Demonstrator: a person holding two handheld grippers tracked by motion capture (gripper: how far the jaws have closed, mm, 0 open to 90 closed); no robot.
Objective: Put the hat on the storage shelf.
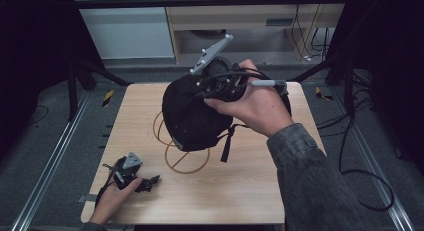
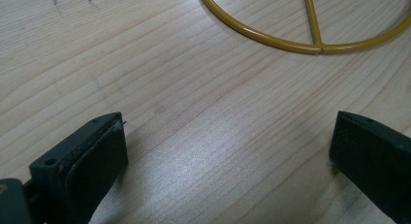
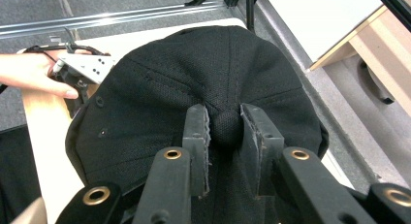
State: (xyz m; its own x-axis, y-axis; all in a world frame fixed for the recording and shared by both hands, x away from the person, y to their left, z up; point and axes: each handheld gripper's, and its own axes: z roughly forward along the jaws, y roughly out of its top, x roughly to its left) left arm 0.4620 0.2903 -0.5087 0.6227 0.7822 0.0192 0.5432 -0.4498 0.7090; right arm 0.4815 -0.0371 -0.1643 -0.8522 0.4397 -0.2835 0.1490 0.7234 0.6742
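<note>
Left tongs (image 1: 150,182) rest released on the near-left desk (image 1: 240,191), jaws wide apart with nothing between them. Beyond them lies the yellow wire stand (image 2: 310,42), bare. Right tongs (image 3: 225,124) are clenched on the top button of the black cap (image 3: 194,88), holding it above mid-desk, over the stand. Judged status: cap picked up; placement remains.

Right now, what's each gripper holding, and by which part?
The right gripper is shut on the black cap, pinching the button at the top of its crown. The left gripper holds nothing; its jaws stand open over the wooden table.
</note>
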